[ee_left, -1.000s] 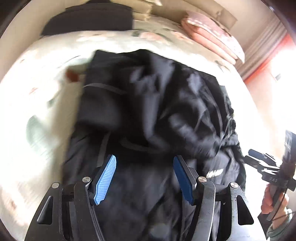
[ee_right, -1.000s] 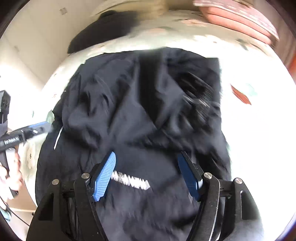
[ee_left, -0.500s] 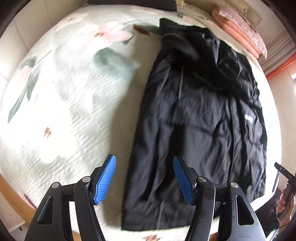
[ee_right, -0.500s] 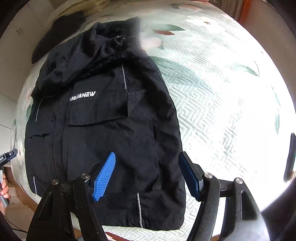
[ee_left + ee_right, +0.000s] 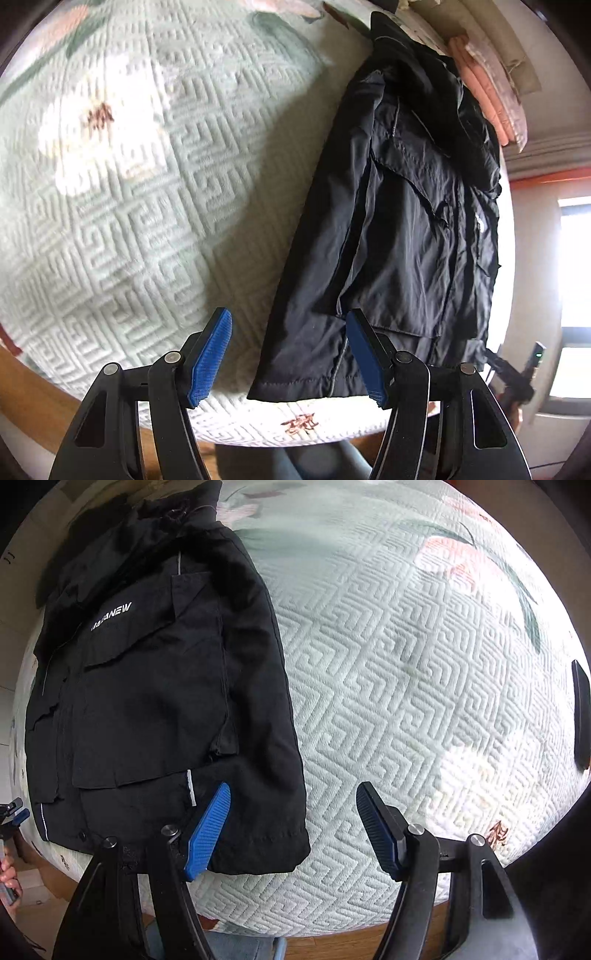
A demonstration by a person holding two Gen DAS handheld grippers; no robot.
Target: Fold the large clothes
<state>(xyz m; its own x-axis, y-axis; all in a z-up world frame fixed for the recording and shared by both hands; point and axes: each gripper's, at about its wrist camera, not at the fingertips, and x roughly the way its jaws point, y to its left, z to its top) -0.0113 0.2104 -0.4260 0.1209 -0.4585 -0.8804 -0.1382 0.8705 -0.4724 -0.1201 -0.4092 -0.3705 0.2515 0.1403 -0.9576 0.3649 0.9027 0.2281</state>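
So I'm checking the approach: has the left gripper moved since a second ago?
Yes. The left gripper has pulled back from over the black jacket to its hem corner.

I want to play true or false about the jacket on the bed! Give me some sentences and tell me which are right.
1. The jacket is black. True.
2. The jacket hangs on a hook. False: it lies flat on the bed cover.
3. The left gripper is squeezing the jacket. False: it is open and holds nothing.
4. White letters show on the jacket's chest. True.
5. The right gripper is open. True.
6. The bed cover is plain red. False: pale green with flowers.
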